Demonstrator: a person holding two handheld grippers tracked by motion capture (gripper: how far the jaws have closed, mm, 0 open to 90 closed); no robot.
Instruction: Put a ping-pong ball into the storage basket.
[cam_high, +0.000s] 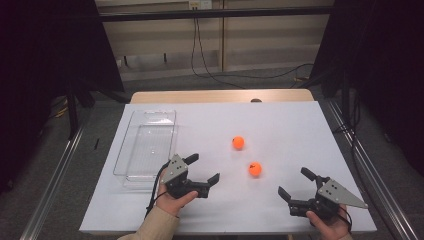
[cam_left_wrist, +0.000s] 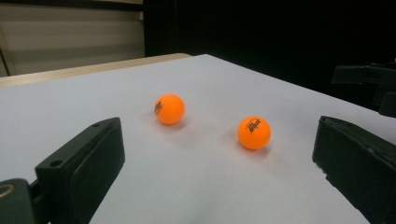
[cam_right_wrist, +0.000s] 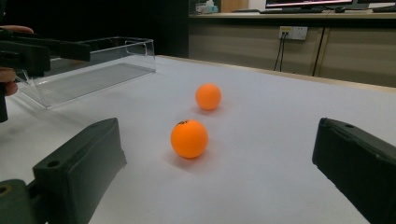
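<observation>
From the high view, the left gripper (cam_high: 203, 169) and right gripper (cam_high: 294, 184) flank the near ball (cam_high: 255, 169), jaws wide and empty, while each gripper view shows it loose on the white sheet (cam_left_wrist: 196, 177), likely to roll if nudged.

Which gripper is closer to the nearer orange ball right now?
Left, by a small margin. The left gripper sits open just left of the nearer orange ball; the right gripper sits open to its right and lower, toward the table's near edge.
</observation>
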